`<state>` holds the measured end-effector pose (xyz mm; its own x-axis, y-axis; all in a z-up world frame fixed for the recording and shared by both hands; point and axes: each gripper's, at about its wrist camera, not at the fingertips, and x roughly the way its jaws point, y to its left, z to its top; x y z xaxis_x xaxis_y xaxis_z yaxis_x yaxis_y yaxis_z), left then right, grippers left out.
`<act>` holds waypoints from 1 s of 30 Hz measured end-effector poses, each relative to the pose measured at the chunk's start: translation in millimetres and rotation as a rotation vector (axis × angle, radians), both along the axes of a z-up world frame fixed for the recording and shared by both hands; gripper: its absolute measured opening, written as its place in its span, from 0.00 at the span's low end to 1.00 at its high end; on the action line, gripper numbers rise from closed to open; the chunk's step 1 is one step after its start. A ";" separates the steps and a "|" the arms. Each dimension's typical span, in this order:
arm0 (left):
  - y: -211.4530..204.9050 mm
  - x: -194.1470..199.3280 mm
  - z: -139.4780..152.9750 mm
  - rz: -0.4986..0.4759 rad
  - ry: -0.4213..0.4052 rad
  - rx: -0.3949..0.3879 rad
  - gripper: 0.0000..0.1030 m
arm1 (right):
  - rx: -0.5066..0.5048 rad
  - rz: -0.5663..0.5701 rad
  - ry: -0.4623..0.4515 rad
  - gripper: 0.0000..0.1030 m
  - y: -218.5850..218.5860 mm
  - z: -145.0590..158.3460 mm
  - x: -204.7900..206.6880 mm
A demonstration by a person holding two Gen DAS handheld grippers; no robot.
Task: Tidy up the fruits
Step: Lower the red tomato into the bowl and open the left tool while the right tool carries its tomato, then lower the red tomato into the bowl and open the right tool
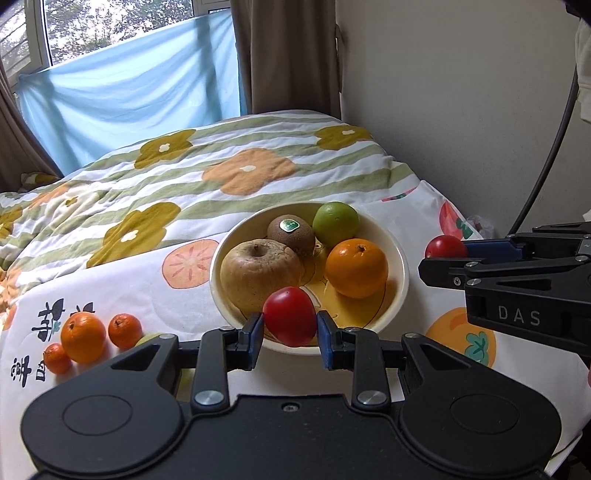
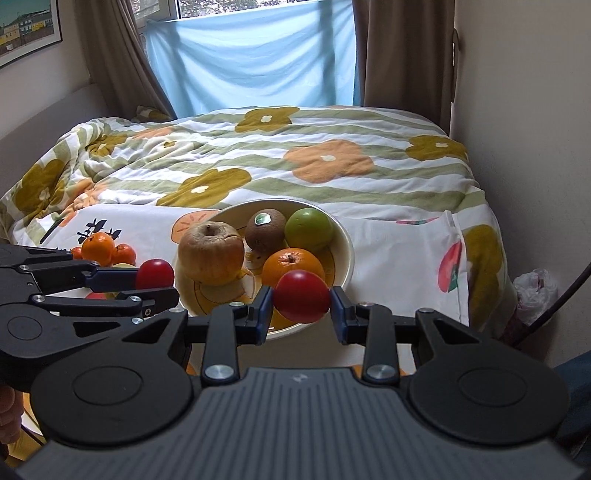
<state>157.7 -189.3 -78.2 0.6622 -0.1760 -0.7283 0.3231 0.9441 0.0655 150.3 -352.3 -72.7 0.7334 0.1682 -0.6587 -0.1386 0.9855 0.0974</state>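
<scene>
both jaws clamp red tomatoes [image 1: 290,316] nr bowl [image 1: 400,254] rim.

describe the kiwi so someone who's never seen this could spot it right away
On the bed's fruit-print sheet stands a cream bowl of fruit. At its back, between the wrinkled tan apple and the green fruit, sits the kiwi: the only fuzzy brown one, with a green sticker.

Floral quilt [image 2: 295,162], blue cloth [image 2: 255,59], perhaps a framed poster [image 2: 26,29].

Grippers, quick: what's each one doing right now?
Left gripper: shut on a red tomato.
Right gripper: shut on another red tomato.
</scene>
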 end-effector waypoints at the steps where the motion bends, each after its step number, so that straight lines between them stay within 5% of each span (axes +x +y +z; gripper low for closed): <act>1: -1.3 4.1 -3.4 -0.009 0.011 0.004 0.33 | 0.001 -0.006 0.005 0.47 -0.1 -1.2 2.0; 14: -22.9 38.4 -39.6 -0.132 0.116 0.052 0.34 | 0.023 -0.069 0.057 0.47 -1.0 -18.8 20.8; 15: -24.3 38.9 -40.2 -0.140 0.113 0.059 0.37 | 0.025 -0.073 0.059 0.47 -1.4 -19.5 21.4; 19: -21.0 32.9 -34.5 -0.159 0.074 0.060 0.83 | 0.028 -0.077 0.063 0.47 -2.6 -20.3 22.8; 30: 10.2 11.0 -21.1 -0.111 0.059 0.068 0.91 | 0.023 -0.031 0.069 0.47 13.0 -20.2 25.2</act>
